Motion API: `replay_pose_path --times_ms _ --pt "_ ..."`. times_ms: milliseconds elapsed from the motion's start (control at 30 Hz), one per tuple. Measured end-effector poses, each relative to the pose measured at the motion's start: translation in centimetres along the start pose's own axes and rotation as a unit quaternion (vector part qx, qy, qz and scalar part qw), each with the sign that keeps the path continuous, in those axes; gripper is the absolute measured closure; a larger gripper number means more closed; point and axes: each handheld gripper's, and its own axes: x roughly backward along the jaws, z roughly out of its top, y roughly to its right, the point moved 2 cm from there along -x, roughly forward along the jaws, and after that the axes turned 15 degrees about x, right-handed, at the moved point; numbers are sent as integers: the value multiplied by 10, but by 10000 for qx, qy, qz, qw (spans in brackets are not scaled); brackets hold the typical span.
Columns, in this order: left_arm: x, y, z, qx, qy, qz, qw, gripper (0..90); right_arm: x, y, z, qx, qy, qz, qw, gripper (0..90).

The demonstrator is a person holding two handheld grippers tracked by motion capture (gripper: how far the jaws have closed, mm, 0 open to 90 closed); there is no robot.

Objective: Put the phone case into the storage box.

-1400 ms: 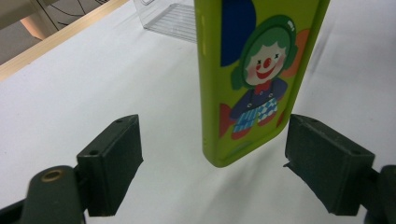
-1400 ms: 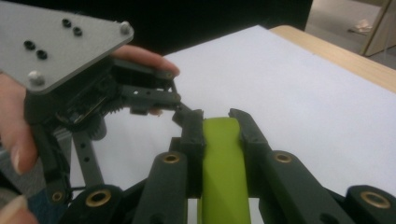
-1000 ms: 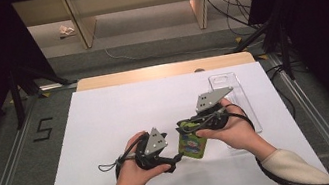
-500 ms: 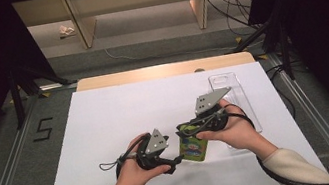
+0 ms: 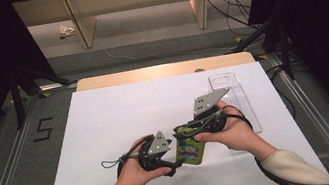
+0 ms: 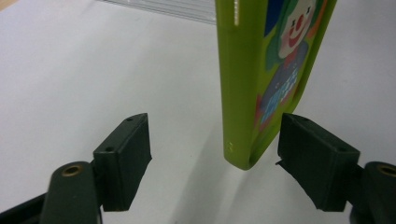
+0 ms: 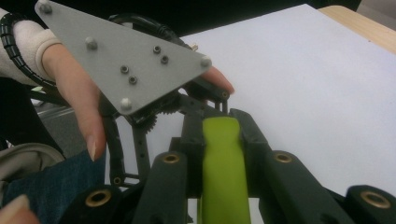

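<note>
A lime-green phone case [image 5: 191,150] with a clown picture on its back is held on edge just above the white table. My right gripper [image 5: 185,132] is shut on its upper end; in the right gripper view the case's green edge [image 7: 223,177] sits pinched between the black jaws [image 7: 222,126]. My left gripper [image 5: 175,163] is at the case's lower end. In the left gripper view the case [image 6: 243,93] hangs between the two pads [image 6: 123,156], which stand clear of it. These jaws have just been closing and remain open around the case [image 6: 219,156].
A clear plastic tray [image 5: 235,96] lies on the white table cover [image 5: 120,115] behind the right hand. The left gripper's grey plate [image 7: 126,60] and the hand holding it fill the near left of the right gripper view. Floor rails run along both table sides.
The left gripper has edged right toward the case, and its jaws now straddle the case's lower end. The right hand and the case have stayed put.
</note>
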Motion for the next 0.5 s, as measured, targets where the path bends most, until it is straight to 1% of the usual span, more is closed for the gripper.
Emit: replay_pose_path --times_ms 200,333,367,433,500 --pt "-2 1 0 24 -19 -138 9999 297 -1 0 0 -68 20 39 10000 775" --pt "-2 3 1 44 -14 -284 9996 333 -2 -1 0 -78 49 60 9999 775" --pt "-2 3 1 71 -19 -318 9995 338 -2 -1 0 -80 53 64 9999 775" --pt "-3 5 1 189 -13 -427 9989 345 -2 -1 0 -92 63 75 9999 775" --pt "-3 6 2 240 4 -510 9984 371 -2 -1 0 -105 70 78 9999 775"
